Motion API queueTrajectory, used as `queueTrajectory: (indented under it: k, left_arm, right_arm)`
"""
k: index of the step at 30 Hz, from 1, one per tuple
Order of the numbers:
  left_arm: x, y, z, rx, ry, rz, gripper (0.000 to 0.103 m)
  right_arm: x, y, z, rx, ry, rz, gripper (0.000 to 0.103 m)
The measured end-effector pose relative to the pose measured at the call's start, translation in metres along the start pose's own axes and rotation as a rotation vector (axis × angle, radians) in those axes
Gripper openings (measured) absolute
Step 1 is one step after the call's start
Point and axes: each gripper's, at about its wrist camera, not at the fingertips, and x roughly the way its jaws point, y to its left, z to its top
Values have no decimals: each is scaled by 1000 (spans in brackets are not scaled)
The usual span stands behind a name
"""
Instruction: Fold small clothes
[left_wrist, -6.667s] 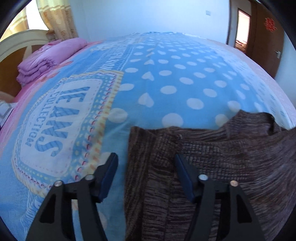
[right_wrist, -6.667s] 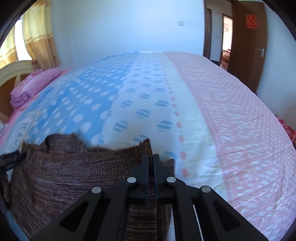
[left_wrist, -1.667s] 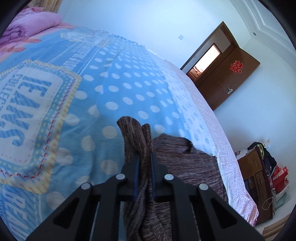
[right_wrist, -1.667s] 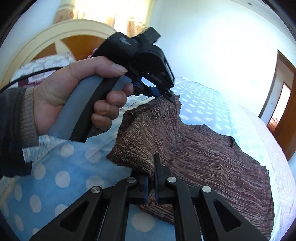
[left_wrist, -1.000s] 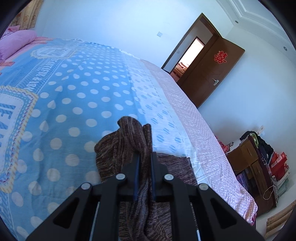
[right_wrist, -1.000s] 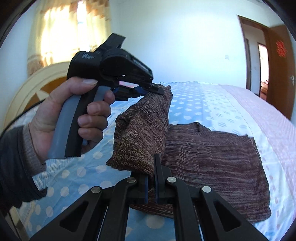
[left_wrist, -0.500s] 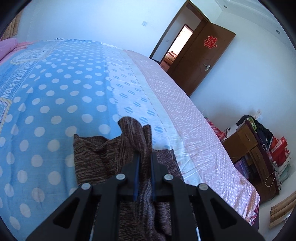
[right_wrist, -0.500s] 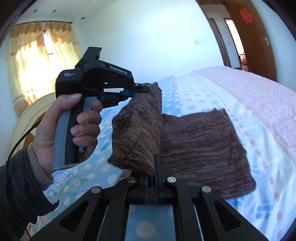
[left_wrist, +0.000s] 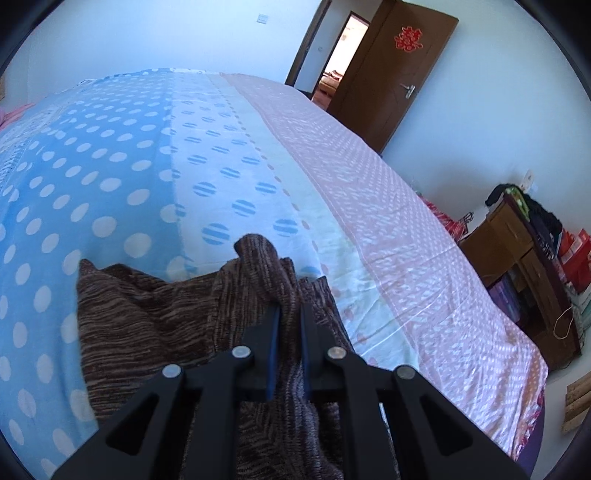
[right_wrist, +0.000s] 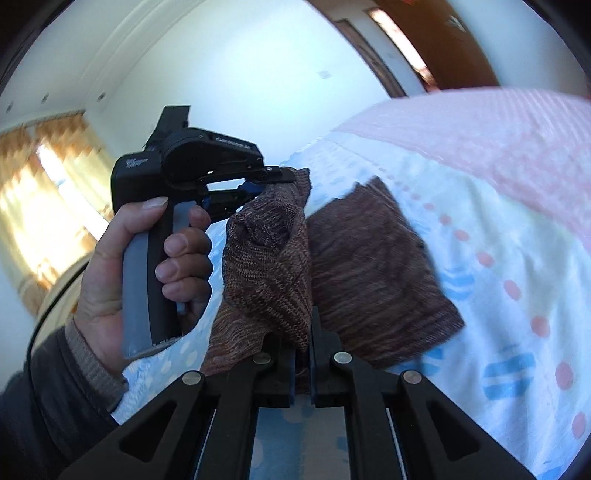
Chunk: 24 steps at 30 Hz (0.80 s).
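While the brown knit garment (left_wrist: 155, 325) is lying partly on the bed (left_wrist: 229, 155), you are holding one edge of it up off the sheet between both tools. Your left gripper (left_wrist: 287, 314) is pinching a bunched corner, jaws nearly closed on the knit. Your right gripper (right_wrist: 303, 332) is clamping the other end of the raised fold. Your left hand (right_wrist: 122, 273) is gripping the handle. A wooden door (left_wrist: 388, 70) is standing open beyond the bed.

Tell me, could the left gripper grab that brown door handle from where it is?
Probably not. The left gripper is shut on the brown knit garment over the bed, and the door handle sits far across the room.
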Motion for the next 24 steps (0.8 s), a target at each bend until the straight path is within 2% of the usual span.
queueTrajectory:
  k: [7,9,12,15,17,18,19,20,21,22,23,24]
  left_arm:
    - [26,-21,1,48,34,29,9]
    - [31,-28,-1,70,35,26,5]
    - [37,-37,-2,96,31,28,5]
    - [40,-44,-8,130,68,22,7]
    - [32,-45,-12,148,58,39,14]
    - [21,-43,-15,170,37,69,28]
    - [12,-41,-17,186,15,105,54]
    - [-1,-36,-20,191,-21,130,67]
    - [-15,-29,-25,184,-71,138,85]
    - [-24,-23,-29,177,-100,139,92]
    - [-35,-14,-36,170,-121,145,92]
    - [-48,-1,-48,163,-130,157,92]
  right_arm:
    - [1,-22,-4,116,19,9,4]
    - [-1,-31,-5,166,12,20,4]
    - [0,-47,-8,249,24,30,4]
    - [-2,-44,-10,228,18,23,4]
    - [-3,-42,-11,219,15,17,4]
    - [-5,-44,-11,229,6,24,4]
    - [-7,-46,-12,242,-6,27,4]
    - [-12,-48,-12,261,-29,29,4]
    - [-16,-48,-12,263,-42,24,5]
    - [-21,-47,-12,258,-61,7,9]
    - [-31,-45,-10,248,-99,-22,14]
    - [-38,-43,-7,240,-123,-37,33]
